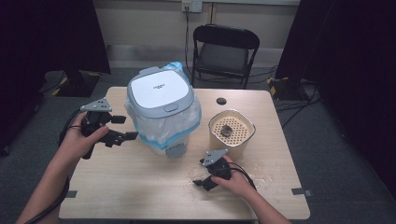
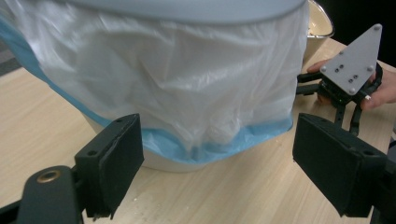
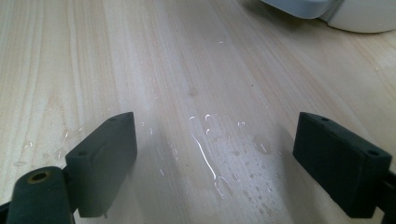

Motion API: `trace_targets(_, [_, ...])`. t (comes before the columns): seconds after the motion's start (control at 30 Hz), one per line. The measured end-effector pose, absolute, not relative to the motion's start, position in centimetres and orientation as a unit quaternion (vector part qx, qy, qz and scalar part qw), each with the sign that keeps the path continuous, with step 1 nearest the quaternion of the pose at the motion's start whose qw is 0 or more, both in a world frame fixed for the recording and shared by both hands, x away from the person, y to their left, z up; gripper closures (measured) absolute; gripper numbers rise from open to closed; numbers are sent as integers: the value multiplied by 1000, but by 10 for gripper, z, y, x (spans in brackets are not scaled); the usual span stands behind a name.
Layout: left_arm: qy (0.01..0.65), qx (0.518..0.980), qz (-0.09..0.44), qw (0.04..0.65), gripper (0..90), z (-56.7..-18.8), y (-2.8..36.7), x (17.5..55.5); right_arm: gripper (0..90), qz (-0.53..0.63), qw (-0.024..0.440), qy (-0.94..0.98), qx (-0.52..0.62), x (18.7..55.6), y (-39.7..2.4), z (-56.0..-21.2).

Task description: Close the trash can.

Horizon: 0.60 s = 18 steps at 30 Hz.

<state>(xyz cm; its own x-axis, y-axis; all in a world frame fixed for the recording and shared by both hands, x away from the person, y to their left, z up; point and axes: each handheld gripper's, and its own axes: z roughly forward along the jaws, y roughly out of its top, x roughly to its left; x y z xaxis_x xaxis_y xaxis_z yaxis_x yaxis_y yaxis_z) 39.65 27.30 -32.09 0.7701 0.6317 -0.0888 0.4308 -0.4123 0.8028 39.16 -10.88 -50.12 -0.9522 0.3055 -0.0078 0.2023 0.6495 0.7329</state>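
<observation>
While the left gripper (image 1: 125, 127) waits wide open beside the bin (image 1: 161, 109) mid-frame, its plastic bag (image 2: 187, 93) is not grabbed yet; the right gripper (image 1: 201, 183) rests wide open, lower right.

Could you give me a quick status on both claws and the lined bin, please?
Left claw open, level with bin liner, not touching. Right claw open, low over wet table. Bin lid closed. Nothing blocking approach.
</observation>
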Motion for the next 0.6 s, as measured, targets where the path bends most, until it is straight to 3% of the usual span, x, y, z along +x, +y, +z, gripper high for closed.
trace_targets(0.6, [323,833,91,440,160,-379,268,386,128,394,64,906,140,392,-109,-501])
